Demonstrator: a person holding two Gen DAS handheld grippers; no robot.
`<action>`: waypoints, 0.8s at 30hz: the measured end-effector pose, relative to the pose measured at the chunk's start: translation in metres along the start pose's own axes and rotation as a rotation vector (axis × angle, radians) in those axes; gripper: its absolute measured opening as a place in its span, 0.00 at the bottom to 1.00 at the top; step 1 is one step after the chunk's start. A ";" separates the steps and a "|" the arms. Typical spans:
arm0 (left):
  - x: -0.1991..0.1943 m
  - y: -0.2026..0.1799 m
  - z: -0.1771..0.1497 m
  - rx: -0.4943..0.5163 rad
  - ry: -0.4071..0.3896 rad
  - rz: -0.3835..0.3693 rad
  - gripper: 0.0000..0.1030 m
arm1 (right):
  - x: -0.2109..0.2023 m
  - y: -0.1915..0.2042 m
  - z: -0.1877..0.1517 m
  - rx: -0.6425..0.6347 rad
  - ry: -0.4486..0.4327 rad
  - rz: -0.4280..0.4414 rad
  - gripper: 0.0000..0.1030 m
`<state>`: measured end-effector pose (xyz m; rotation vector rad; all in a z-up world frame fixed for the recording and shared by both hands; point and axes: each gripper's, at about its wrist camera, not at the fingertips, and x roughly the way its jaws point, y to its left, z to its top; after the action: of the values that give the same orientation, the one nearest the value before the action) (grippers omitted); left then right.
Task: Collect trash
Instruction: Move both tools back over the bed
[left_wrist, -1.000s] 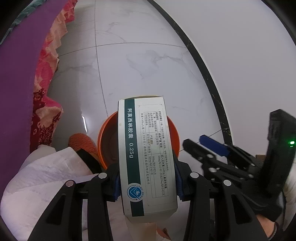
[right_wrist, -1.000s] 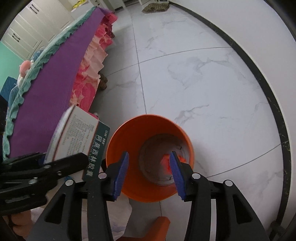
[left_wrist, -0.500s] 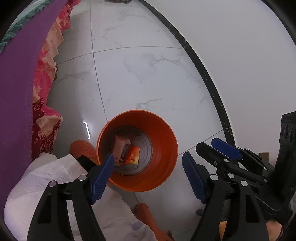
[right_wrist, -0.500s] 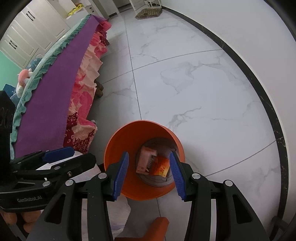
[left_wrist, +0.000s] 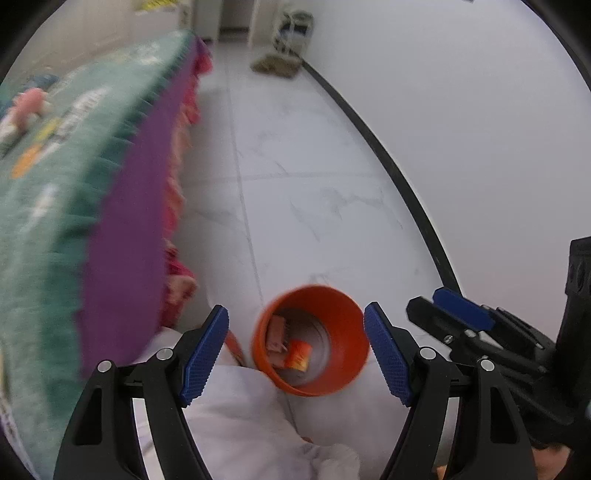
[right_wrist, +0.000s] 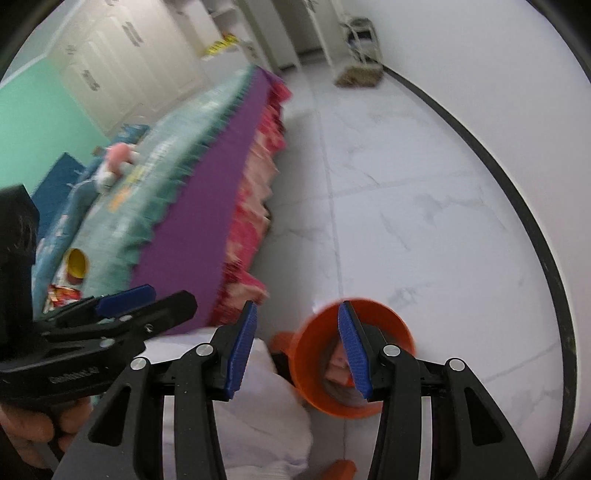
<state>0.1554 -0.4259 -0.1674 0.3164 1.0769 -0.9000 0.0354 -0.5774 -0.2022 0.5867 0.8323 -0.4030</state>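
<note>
Left gripper (left_wrist: 295, 354) gapes wide, empty — right gripper (right_wrist: 297, 349) half-spread, empty.

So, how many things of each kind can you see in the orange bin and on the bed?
In the orange bin:
Pinkish box: 1
Orange packet: 1
On the bed:
Pink soft toy: 1
Yellow cup: 1
Red snack wrapper: 1
Total: 5. Both views are blurred, so smaller things may be missed.
</note>
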 end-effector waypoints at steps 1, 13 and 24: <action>-0.011 0.004 -0.001 -0.009 -0.019 0.005 0.74 | -0.007 0.011 0.003 -0.020 -0.014 0.018 0.45; -0.142 0.096 -0.061 -0.217 -0.204 0.213 0.76 | -0.037 0.180 -0.005 -0.293 -0.044 0.278 0.46; -0.229 0.192 -0.151 -0.455 -0.276 0.399 0.78 | -0.031 0.340 -0.062 -0.555 0.042 0.466 0.49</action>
<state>0.1682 -0.1039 -0.0773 0.0201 0.8884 -0.3146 0.1672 -0.2737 -0.1002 0.2534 0.7750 0.2652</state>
